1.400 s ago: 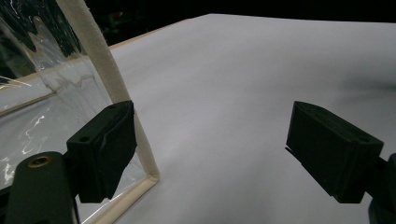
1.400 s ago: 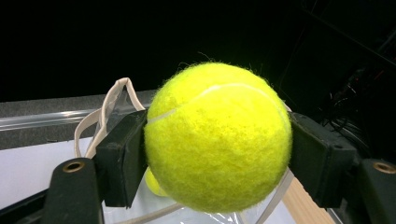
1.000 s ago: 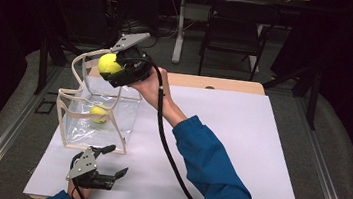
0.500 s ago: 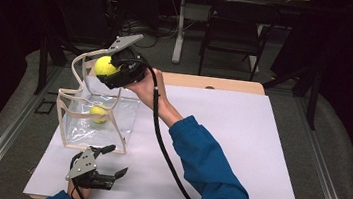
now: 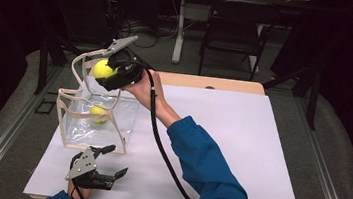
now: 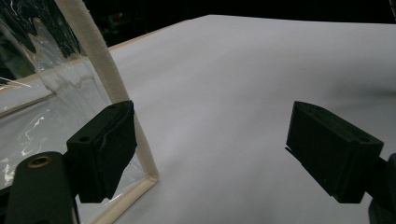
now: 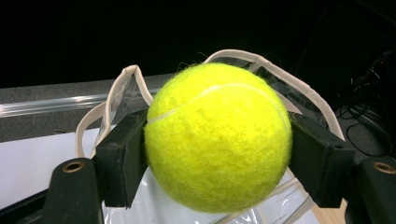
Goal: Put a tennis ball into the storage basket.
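Overhead, the raised right hand-held gripper (image 5: 109, 72) clamps a tennis ball (image 5: 103, 69) above the clear bag (image 5: 127, 119); the left hand-held gripper (image 5: 109, 161) lies spread.

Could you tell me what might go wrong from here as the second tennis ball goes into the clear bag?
1. The right gripper holds the tennis ball near the looped handles of the clear bag; released off-centre, it could hit a handle or the rim and roll off the table.
2. The left gripper is open beside the bag, not holding it, so the soft bag may tip or collapse.
3. The dropped ball could bounce off the ball inside.
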The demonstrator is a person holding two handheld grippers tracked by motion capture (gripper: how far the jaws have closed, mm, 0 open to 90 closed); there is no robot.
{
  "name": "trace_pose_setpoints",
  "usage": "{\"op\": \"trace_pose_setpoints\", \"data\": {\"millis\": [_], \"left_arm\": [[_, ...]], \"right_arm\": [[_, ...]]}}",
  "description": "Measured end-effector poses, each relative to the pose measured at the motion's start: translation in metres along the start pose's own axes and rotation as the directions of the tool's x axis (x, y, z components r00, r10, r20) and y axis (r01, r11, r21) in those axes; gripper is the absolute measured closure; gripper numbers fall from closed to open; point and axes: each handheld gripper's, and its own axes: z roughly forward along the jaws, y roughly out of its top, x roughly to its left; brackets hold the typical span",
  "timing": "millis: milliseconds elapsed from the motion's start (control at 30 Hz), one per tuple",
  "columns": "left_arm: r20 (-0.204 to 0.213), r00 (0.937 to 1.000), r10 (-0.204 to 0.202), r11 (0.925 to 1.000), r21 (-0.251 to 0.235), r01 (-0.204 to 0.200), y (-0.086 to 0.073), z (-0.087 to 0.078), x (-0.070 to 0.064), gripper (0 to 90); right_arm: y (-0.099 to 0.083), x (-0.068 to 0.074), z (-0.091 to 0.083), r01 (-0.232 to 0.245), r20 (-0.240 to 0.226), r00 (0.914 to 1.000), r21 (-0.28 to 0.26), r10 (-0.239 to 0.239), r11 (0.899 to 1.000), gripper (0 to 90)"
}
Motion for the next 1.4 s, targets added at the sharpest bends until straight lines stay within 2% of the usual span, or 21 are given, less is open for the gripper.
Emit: {"op": "trace_pose_setpoints", "data": {"millis": [467,1400], "left_arm": [[0.005,1.0000,0.000,1.0000,-0.001,0.000,0.000,0.000,0.000,15.8],[0.000,1.0000,0.000,1.0000,-0.001,0.000,0.000,0.000,0.000,15.8]], "right_arm": [[-0.001,0.000,0.011,-0.005,-0.007,1.0000,0.051,0.006,0.999,26.2],[-0.004,0.004,0.027,-0.008,-0.017,0.9998,0.115,0.010,0.993,26.2]]}}
